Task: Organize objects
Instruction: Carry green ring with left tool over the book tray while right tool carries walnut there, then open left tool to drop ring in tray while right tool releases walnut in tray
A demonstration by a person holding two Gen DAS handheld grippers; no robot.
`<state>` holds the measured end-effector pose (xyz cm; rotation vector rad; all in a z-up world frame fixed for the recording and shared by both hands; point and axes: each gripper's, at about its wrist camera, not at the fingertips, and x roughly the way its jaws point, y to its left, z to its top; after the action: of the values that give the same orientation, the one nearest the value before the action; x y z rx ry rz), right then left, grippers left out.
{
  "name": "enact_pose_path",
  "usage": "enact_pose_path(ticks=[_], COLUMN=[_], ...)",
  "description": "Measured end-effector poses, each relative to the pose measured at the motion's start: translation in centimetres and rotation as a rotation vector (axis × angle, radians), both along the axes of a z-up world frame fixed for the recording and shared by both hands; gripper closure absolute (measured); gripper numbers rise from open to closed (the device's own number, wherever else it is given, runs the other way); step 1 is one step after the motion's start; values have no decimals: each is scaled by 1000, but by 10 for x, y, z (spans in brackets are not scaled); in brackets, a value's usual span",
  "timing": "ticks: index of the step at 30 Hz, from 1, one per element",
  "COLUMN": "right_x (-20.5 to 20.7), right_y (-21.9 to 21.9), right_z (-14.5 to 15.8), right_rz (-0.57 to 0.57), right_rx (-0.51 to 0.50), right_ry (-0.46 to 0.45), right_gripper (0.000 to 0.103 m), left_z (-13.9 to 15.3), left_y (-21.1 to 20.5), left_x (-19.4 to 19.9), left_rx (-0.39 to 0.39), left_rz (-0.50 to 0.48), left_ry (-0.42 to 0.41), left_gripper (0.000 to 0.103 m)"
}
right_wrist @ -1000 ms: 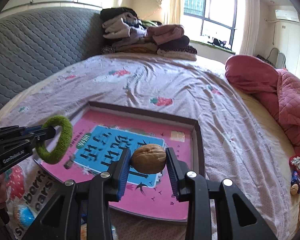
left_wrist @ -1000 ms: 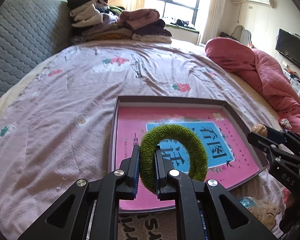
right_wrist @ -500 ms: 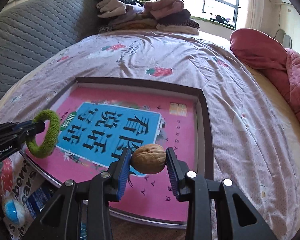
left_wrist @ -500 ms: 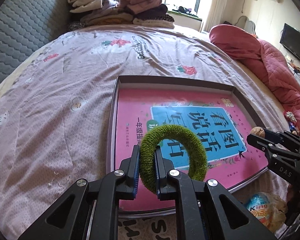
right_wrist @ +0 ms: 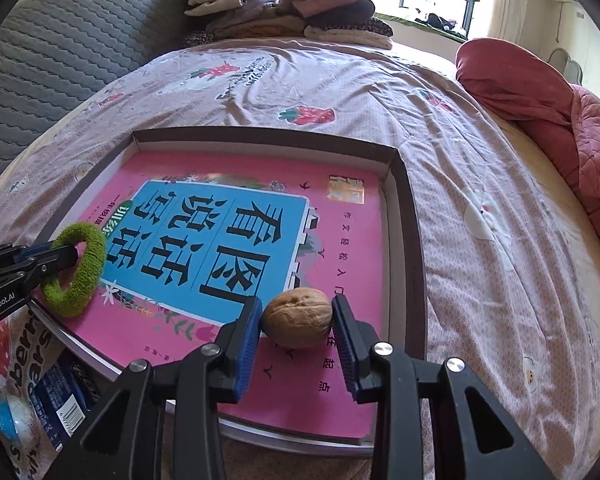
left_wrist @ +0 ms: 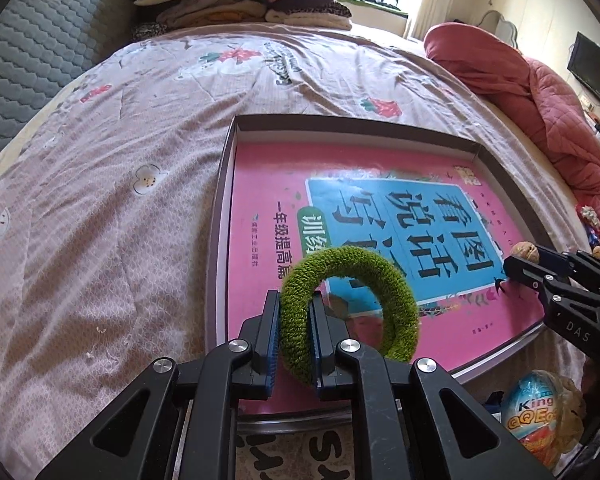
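The shallow dark-rimmed cardboard box (right_wrist: pixel 404 200) fills the middle of both views, lying on the pale pink printed bedspread (left_wrist: pixel 100 208). A glossy pink book with a blue title panel (right_wrist: pixel 220 240) lies flat inside it and covers nearly the whole floor. I judge that cover slick and stiff, so anything round set on it may roll.

My left gripper (left_wrist: pixel 295 334) has its jaws nearly together, pinching one side of the fuzzy green fabric hair ring (left_wrist: pixel 396 300) at lower centre of the left view. The rest of the loop hangs free over the book's lower edge. It looks light and soft, squashing between the pads, so I expect it to stay put wherever it lands. A hold anywhere along the band should do.

My right gripper (right_wrist: pixel 296 326) is partly open, its blue pads pressing both ends of the brown ridged walnut (right_wrist: pixel 298 316), low in the right view above the book's lower right corner. The shell seems hard, light and rounded. I judge the grip across its widest part safest, and it wants lowering close before letting go.
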<state>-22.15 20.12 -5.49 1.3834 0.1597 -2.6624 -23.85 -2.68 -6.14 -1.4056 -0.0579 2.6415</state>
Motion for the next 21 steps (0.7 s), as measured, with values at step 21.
enact_pose_path(ticks=[21], right_x=[-2], right_y=[5], right_z=[-1], right_rz=[-14], right_rx=[-16], right_ry=[-33], right_gripper=[67], left_z=[1], left_y=[0], left_x=[-2], left_rx=[2], left_rz=[-19], left_ry=[-21], left_gripper=[83])
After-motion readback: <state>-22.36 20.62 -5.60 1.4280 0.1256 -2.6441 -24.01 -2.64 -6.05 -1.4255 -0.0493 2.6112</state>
